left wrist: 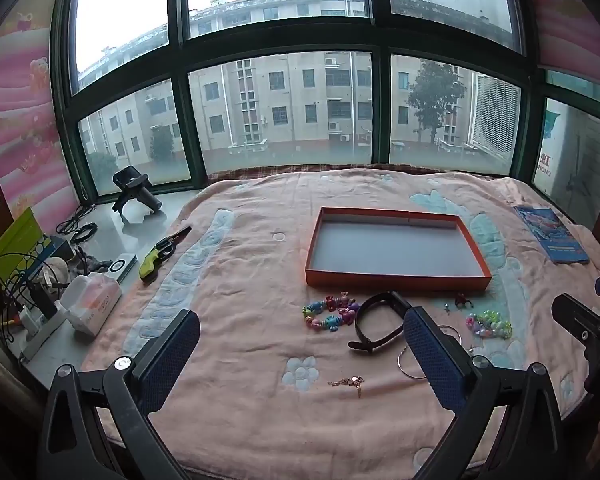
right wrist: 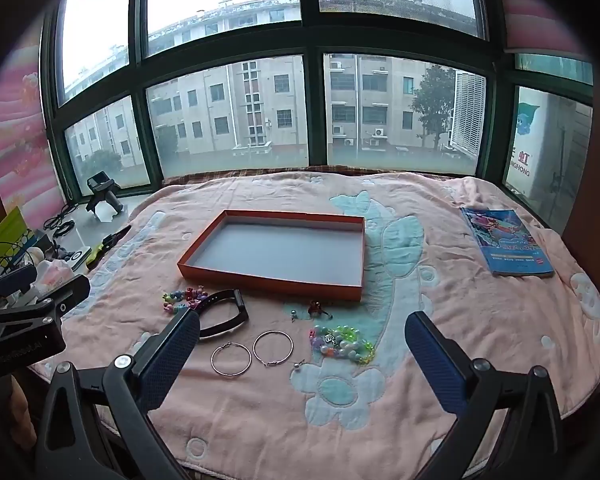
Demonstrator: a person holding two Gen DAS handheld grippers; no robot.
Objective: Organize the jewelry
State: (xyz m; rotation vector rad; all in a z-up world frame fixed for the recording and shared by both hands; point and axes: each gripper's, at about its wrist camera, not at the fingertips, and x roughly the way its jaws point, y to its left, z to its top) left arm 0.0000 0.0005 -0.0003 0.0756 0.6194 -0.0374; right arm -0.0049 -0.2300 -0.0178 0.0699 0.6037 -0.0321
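An empty orange tray lies on a pink blanket. In front of it lie a colourful bead bracelet, a black band, two silver hoop earrings, a pastel bead bracelet, a small red ring and a gold chain. My left gripper is open and empty above the blanket, near the black band. My right gripper is open and empty above the hoops.
A blue book lies at the right. Green-handled scissors lie at the blanket's left edge. The sill at left holds a tissue pack, cables and a black stand. A window runs behind.
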